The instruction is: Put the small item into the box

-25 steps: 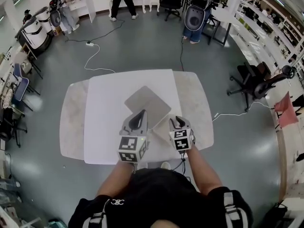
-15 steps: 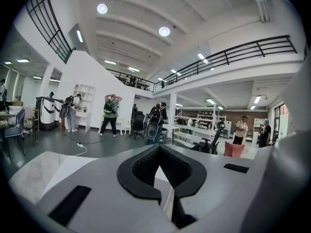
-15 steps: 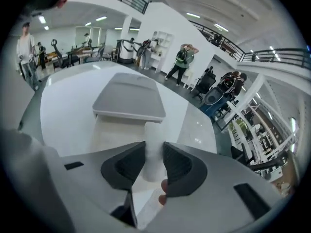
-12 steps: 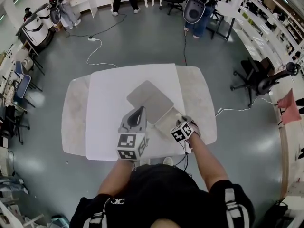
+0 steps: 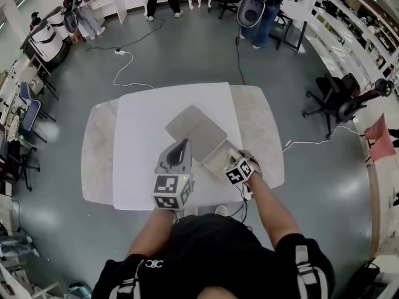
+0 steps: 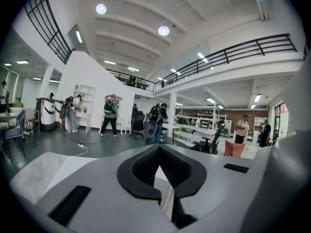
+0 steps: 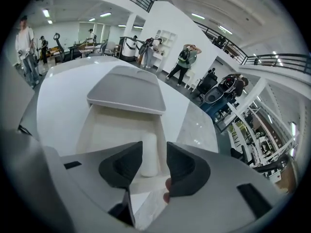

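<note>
An open white box (image 5: 218,157) stands mid-table, its grey lid (image 5: 194,131) tipped up behind it. In the right gripper view a small white cylinder (image 7: 149,154) lies on the floor of the box (image 7: 82,130), close to the right wall, under the raised lid (image 7: 126,89). My right gripper (image 5: 232,157) points steeply down over the box's near right corner. Its jaws (image 7: 154,149) have just been opening and stand apart either side of the cylinder without pressing it. My left gripper (image 5: 182,147) hovers level at the box's left side, its tips (image 6: 158,149) together on nothing.
The box sits on a white mat (image 5: 143,148) over a marble table (image 5: 96,161). A black office chair (image 5: 340,108) stands to the right, a cable (image 5: 124,73) runs over the floor behind the table, and people stand at the far wall.
My right gripper has dropped and tilted nose-down onto the box's near right corner, its marker cube rolled. The left gripper has stayed where it was.
</note>
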`<action>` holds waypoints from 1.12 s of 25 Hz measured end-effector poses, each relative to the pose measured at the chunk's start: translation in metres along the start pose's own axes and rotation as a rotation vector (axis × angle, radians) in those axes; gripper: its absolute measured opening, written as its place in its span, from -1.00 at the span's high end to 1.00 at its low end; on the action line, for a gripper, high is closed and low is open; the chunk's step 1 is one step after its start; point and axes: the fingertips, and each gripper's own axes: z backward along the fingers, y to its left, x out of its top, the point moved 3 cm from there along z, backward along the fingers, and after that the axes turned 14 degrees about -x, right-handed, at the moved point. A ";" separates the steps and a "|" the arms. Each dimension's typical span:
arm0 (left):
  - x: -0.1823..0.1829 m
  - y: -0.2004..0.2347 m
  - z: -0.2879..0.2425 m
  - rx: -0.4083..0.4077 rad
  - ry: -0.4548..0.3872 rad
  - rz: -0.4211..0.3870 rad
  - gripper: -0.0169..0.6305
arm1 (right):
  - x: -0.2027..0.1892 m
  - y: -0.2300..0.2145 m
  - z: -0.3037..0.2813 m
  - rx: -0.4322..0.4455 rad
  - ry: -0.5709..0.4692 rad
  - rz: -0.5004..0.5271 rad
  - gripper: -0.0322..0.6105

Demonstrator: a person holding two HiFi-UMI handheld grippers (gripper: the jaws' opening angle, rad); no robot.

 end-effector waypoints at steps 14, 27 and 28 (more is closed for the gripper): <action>0.009 0.000 -0.028 -0.080 0.004 -0.009 0.93 | 0.035 -0.061 0.048 -0.067 -0.214 -0.453 0.86; 0.019 -0.015 -0.064 -0.193 0.001 -0.047 0.93 | 0.092 -0.161 0.161 -0.352 -0.562 -0.729 0.86; 0.020 -0.015 -0.066 -0.200 0.000 -0.051 0.93 | 0.095 -0.167 0.170 -0.374 -0.588 -0.747 0.86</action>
